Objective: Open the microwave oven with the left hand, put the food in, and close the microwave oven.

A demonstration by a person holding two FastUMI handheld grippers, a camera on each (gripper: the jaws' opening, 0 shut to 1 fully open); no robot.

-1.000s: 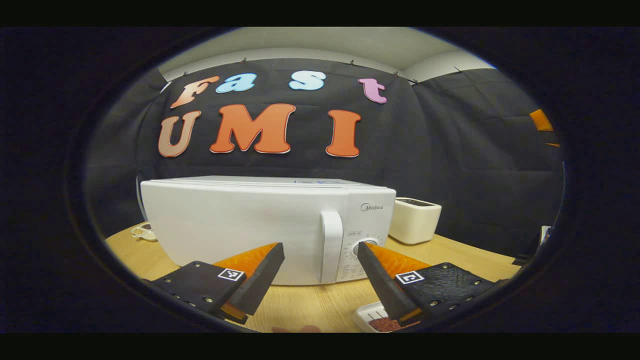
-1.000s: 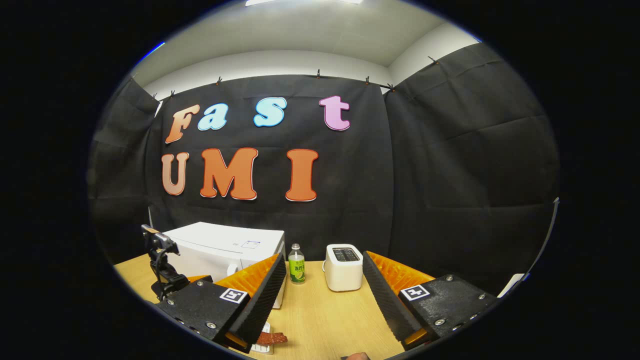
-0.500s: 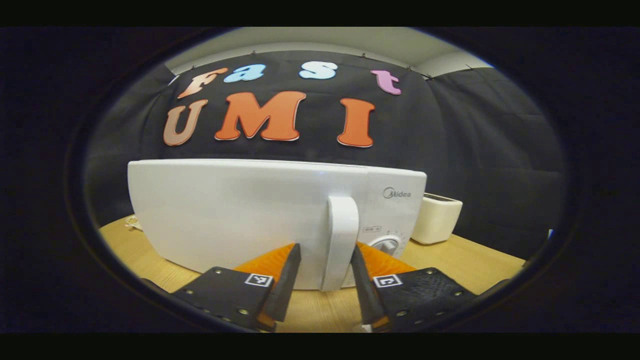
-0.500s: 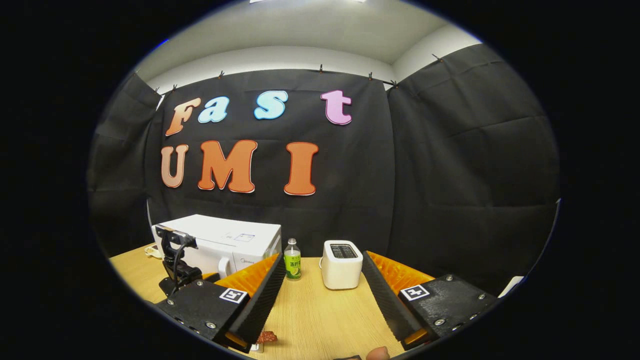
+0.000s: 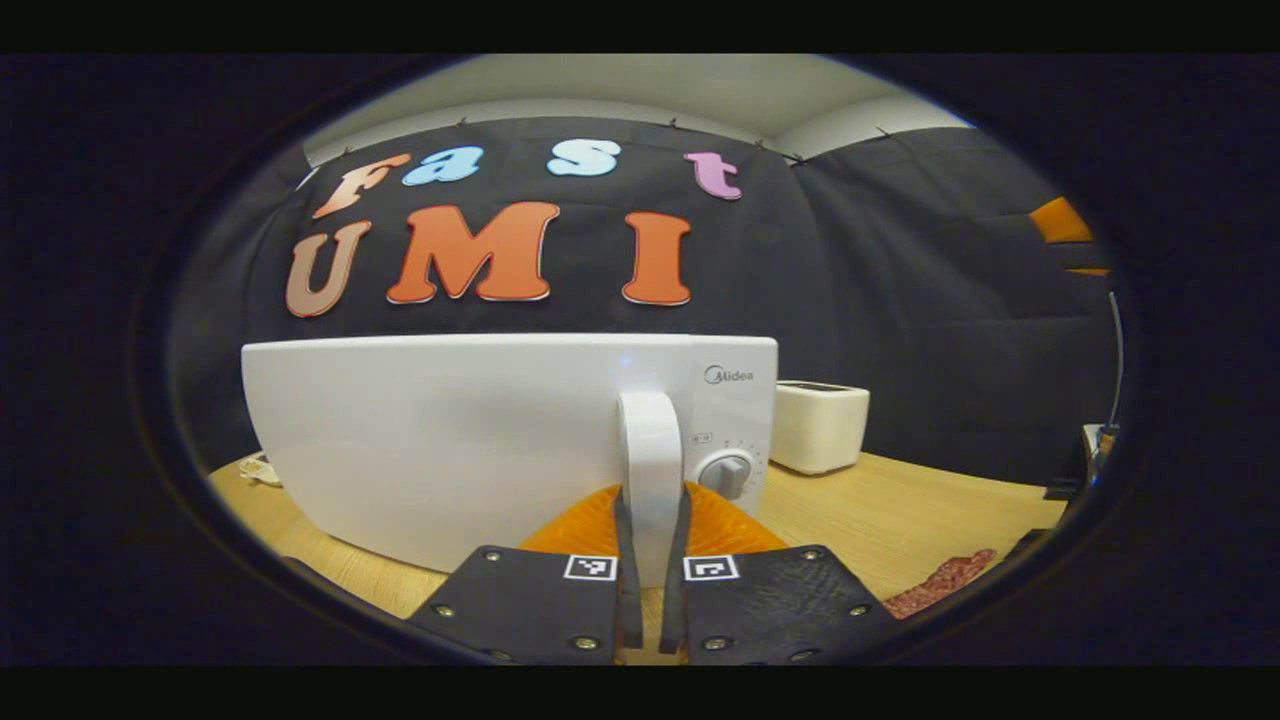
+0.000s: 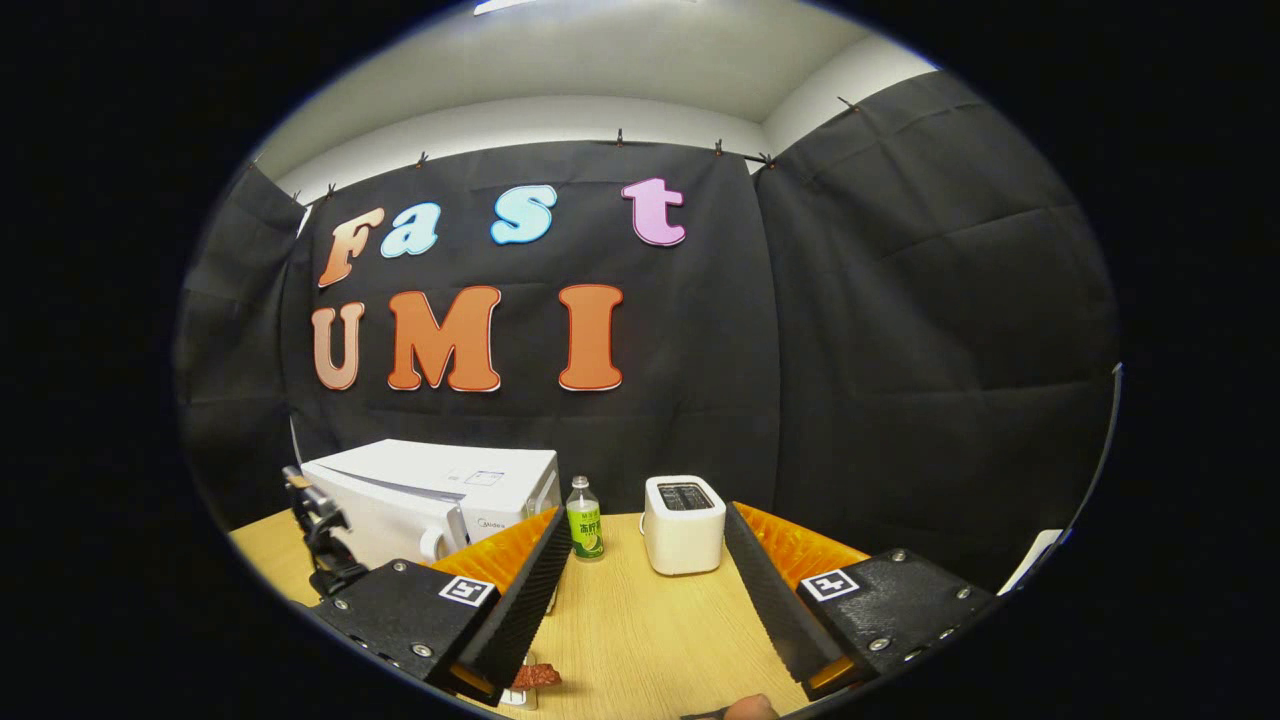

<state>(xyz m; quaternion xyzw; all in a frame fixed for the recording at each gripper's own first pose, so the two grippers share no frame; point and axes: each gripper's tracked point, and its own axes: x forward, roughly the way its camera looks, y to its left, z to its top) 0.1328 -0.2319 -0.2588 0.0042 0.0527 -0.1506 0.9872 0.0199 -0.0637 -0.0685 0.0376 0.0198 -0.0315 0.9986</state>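
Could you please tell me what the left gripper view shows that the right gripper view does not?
Left gripper view: the left tool shut on the upright white door handle, with the round white dial beside it. Right gripper view: the open right tool and a clear bottle with a green label. Both: the white microwave oven, the white toaster, the reddish strip of food and the light wooden table.
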